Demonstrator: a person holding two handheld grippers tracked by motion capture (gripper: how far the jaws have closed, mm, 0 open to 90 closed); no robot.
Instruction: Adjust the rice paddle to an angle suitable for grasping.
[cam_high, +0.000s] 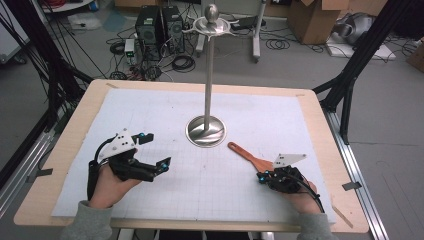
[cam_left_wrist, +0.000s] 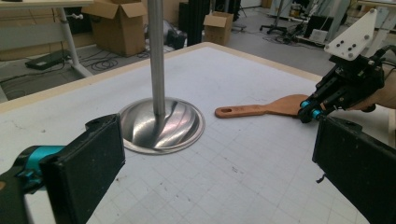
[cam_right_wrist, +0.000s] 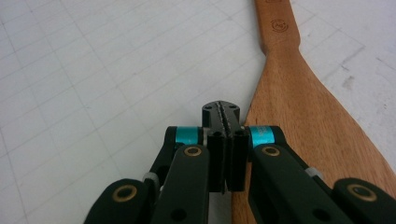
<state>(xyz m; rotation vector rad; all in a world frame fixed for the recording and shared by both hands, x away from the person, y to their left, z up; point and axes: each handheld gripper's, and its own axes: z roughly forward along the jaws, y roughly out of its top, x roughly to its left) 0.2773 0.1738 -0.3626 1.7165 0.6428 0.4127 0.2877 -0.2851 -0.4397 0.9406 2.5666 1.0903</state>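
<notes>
At the near edge of the gridded white mat (cam_high: 150, 110), a person's two hands each rest a black two-jaw gripper on the table. The right gripper (cam_right_wrist: 224, 112) has its jaws pressed flat together with nothing between them; their tips sit just beside the left edge of a wooden spatula's (cam_right_wrist: 299, 98) broad blade, at its neck, so close that contact cannot be told. The spatula lies flat on the mat, its handle running ahead of those jaws and ending in a hanging hole. The left gripper (cam_left_wrist: 219, 158) holds its jaws wide apart and empty, hovering low over bare mat. Between and beyond its jaws stands a polished steel stand (cam_left_wrist: 161, 121), its round base on the mat and its pole rising upright. The spatula's handle end lies near the base, apart from it. Beyond the table, boxes and cables litter the floor.
</notes>
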